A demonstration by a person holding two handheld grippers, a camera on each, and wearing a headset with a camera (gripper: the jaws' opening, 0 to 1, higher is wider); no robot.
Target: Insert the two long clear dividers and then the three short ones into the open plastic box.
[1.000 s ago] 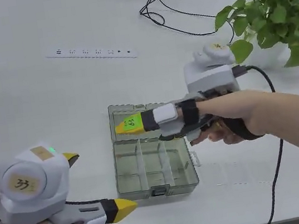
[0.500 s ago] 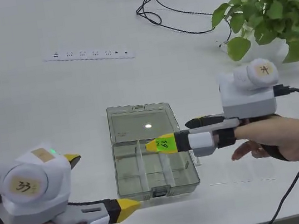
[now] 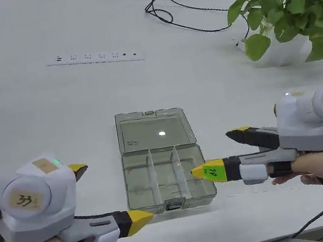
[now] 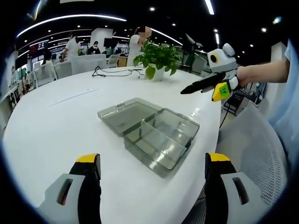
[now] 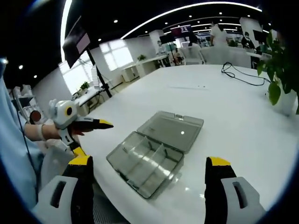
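**Box open, both grippers empty**

The smoky translucent plastic box (image 3: pixel 136 185) is laid open on the glossy white table (image 3: pixel 39 115), with its flat lid folded back. Two thin clear dividers (image 3: pixel 152 177) are seen upright in its base. The yellow-tipped jaws of the left gripper (image 3: pixel 111 193) and right gripper (image 3: pixel 214 154) are spread apart, with nothing gripped.

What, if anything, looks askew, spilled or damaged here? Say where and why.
Nothing stands out. The open plastic box lies flat on the table, lid laid back, and two long clear dividers stand upright and parallel in its tray. The left gripper and right gripper are open, apart from the box. No spill or crack shows.
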